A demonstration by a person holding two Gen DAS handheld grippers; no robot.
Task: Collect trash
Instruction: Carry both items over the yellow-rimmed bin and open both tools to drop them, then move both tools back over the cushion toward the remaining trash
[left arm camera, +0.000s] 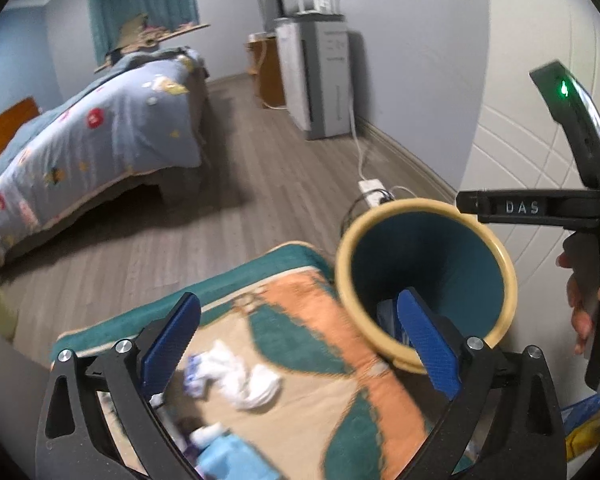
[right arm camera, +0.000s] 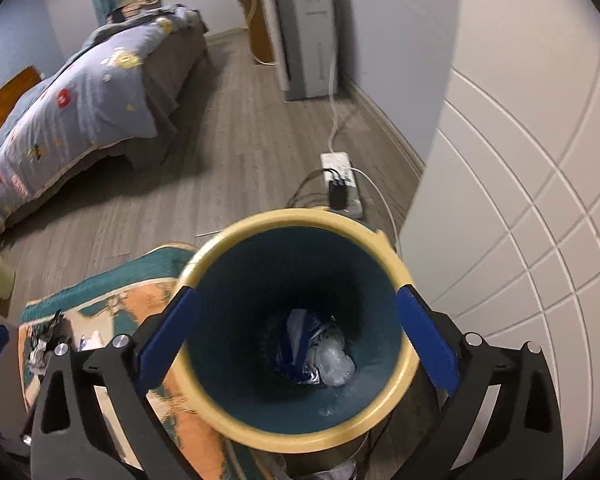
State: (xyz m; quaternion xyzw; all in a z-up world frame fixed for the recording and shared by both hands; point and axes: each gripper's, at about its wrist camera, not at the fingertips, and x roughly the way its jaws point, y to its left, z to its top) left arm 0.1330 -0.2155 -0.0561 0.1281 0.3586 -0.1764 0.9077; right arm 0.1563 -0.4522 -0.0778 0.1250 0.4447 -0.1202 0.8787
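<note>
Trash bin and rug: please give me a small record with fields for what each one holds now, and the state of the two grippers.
bin: trash bin, yellow rim, dark blue inside, standing beside the rug
bin contents: crumpled wrappers at the bottom
rug: patterned rug on the wood floor
trash left on rug: white crumpled tissue; a few more scraps nearer the camera, blurred
left gripper: open, empty, over the rug
right gripper: open, empty, above the bin mouth

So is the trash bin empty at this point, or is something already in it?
Not empty. The trash bin stands upright with crumpled wrappers at its bottom, far below the rim.
</note>
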